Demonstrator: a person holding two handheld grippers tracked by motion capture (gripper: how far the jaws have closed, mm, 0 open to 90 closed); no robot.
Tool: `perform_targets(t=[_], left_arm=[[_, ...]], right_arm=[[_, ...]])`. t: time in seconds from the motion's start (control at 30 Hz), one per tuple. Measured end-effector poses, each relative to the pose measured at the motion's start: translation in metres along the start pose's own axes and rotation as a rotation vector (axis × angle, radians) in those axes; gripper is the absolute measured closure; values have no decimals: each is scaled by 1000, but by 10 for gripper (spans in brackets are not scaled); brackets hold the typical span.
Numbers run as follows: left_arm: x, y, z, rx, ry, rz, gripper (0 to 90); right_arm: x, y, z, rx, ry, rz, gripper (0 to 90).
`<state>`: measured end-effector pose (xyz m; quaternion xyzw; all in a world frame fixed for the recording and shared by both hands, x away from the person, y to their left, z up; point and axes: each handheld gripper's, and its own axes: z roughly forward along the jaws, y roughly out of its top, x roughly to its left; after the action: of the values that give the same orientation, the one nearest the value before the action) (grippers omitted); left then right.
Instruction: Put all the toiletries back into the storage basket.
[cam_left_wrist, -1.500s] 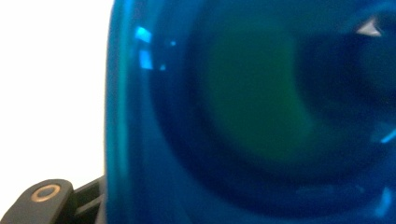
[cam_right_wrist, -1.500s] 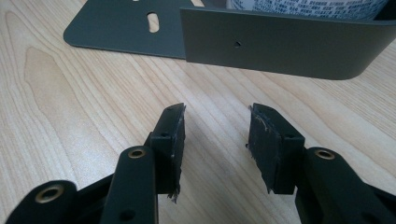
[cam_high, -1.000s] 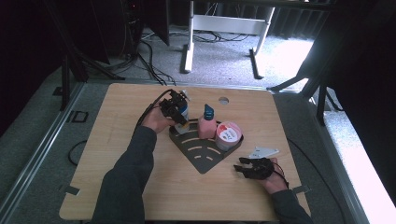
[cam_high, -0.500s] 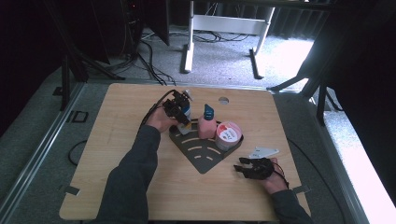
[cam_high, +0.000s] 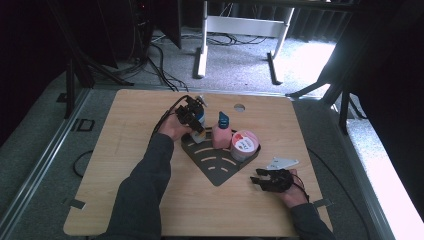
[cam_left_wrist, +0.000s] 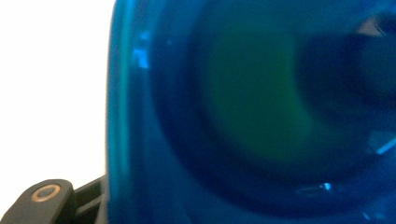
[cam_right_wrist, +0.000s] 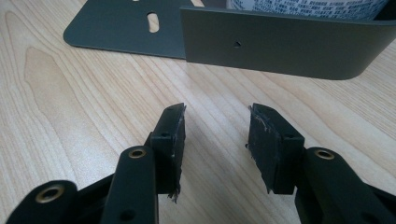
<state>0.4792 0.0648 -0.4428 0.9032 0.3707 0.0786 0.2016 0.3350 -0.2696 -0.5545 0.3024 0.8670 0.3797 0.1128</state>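
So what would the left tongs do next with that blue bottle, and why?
Probably lift the blue bottle straight up, though I can't tell whether the left tongs have closed on it. They sit right against it at the dark rack's back corner, while the right tongs rest open on the wooden table.

Both grippers are black: the left gripper (cam_high: 190, 116) trails a black cable (cam_high: 165, 118), and the right gripper (cam_high: 270, 180) carries a pale grey three-cornered plate (cam_high: 281, 163) on top. Its two fingers (cam_right_wrist: 170, 140) are flat blocks with frayed pads, fixed by brass-ringed screws (cam_right_wrist: 137, 153). Dark grey sleeves (cam_high: 145, 185) cover both forearms
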Motion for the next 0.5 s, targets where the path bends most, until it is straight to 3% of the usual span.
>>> perform_targets(t=[0.5], left_arm=[[1,4,7,2,-2,-24,558]], right_arm=[[0,0,0,0,2,-3,557]])
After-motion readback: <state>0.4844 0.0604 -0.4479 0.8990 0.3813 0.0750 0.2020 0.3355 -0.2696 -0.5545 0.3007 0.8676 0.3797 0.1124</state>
